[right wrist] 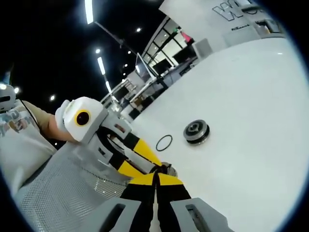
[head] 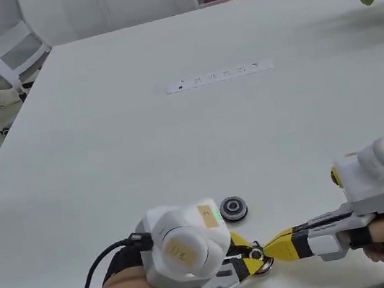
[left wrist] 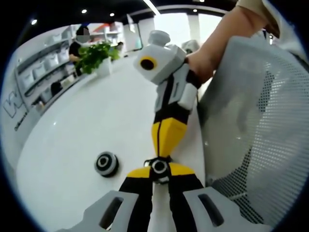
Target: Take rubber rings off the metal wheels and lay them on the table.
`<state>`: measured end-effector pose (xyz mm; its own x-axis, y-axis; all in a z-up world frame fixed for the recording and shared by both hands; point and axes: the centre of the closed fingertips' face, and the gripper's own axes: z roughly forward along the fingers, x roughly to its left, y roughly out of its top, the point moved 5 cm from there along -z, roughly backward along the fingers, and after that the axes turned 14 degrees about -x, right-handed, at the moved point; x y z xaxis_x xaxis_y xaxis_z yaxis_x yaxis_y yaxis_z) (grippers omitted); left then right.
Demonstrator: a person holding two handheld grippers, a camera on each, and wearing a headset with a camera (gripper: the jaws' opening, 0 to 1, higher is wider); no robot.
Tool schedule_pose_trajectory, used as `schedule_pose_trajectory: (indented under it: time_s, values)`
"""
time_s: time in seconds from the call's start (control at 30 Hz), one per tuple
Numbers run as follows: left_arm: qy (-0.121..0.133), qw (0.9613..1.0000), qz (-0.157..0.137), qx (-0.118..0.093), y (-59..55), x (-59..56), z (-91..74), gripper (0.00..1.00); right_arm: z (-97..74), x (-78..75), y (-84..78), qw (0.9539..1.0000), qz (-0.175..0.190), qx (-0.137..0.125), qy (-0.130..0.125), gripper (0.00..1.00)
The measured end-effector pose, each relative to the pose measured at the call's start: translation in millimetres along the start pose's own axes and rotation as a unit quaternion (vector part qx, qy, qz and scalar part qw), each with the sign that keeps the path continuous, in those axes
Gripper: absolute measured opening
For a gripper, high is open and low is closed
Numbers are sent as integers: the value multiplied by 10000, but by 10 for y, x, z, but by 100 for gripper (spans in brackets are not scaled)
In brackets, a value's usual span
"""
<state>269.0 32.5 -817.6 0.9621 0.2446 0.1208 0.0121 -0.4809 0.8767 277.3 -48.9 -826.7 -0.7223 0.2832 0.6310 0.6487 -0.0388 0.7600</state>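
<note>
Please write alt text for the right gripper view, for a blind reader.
The right tongs and left tongs meet tip to tip at a small wheel. Beyond, a black ring and a second wheel lie on the white table.

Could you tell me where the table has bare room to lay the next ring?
The wide stretch of table between the power strip and the loose wheel is bare. The near edge is crowded: the left gripper and right gripper meet on the held wheel.
</note>
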Motion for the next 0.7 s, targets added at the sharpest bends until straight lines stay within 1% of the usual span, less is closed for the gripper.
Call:
schedule_pose_trajectory:
  time_s: [0.23, 0.27, 0.33, 0.37, 0.4, 0.5, 0.57, 0.7]
  values:
    - [4, 10000, -10, -6, 1, 5, 2, 11, 12, 18, 2, 10000, -5, -8, 92, 0]
    - [10, 10000, -17, -9, 2, 6, 4, 11, 15, 151, -14, 9985, 235, 54, 491, 0]
    - [13, 10000, -8, -16, 4, 7, 6, 11, 47, 141, -36, 9990, -182, 181, 354, 0]
    - [16, 10000, -21, -19, 0, 5, 5, 11, 44, 121, -36, 9992, -56, 176, 367, 0]
    - [16, 10000, -18, -21, -2, 4, 4, 11, 48, 111, -34, 9991, -38, 136, 390, 0]
    - [16, 10000, -21, -33, -9, 4, 5, 12, 35, 80, -44, 9994, -50, 84, 325, 0]
    - [17, 10000, -20, -42, 8, -14, 4, 12, 21, 35, -9, 9997, -5, -62, 233, 0]
    - [37, 10000, -35, -64, 14, -22, 4, 12, 10, 11, 6, 9998, -36, -104, 165, 0]
